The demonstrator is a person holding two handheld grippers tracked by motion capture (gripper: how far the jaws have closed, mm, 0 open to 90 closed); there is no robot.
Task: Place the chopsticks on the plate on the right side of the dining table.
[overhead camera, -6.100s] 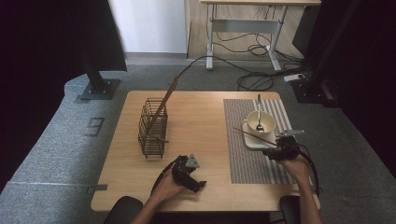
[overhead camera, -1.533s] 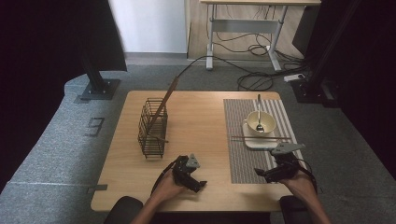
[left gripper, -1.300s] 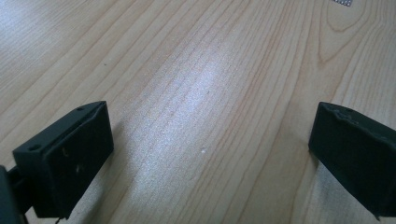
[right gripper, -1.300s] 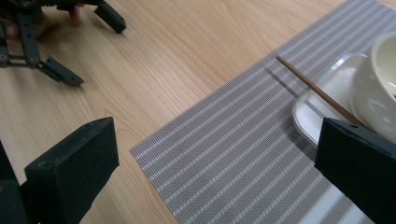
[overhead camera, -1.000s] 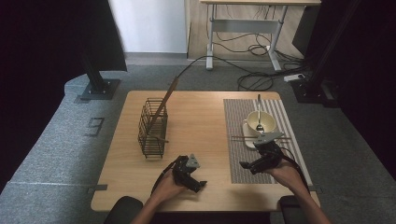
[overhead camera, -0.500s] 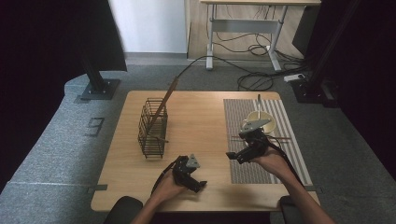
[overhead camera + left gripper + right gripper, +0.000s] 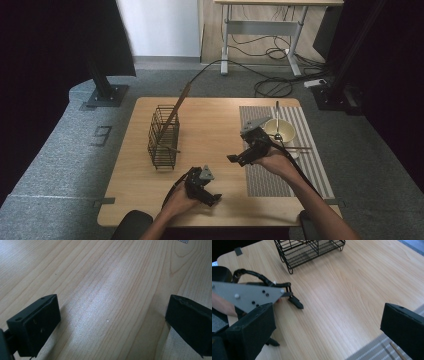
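Chopstick (image 7: 301, 148) was lying flat on the striped mat (image 7: 270, 176), crossways right at the near side of the bowl (image 7: 286, 131). I couldn't tell whether it actually touched the bowl. A spoon (image 7: 277, 116) was standing in that bowl with its handle pointing toward the far edge.

The right gripper (image 7: 235, 159) wasn't on the chopstick at all. It hung just past the left edge of the mat, over the bare wood of the table (image 7: 215, 120), aimed to the left with the chopstick behind it. Its own view showed the two black jaws spread wide with nothing between them, just wood grain and a corner of the mat, where a thin wooden stick poked in at the bottom right.

The left gripper (image 7: 212, 196) sat low near the front edge of the table, close to the person's side. Its claw was spread wide too, holding nothing, with plain tabletop between the jaws. The two grippers were near each other but apart.

Over on the left half of the table was the wire basket (image 7: 163, 138), with one long wooden stick (image 7: 177, 109) leaning out of it toward the far side. It was well away from both grippers.
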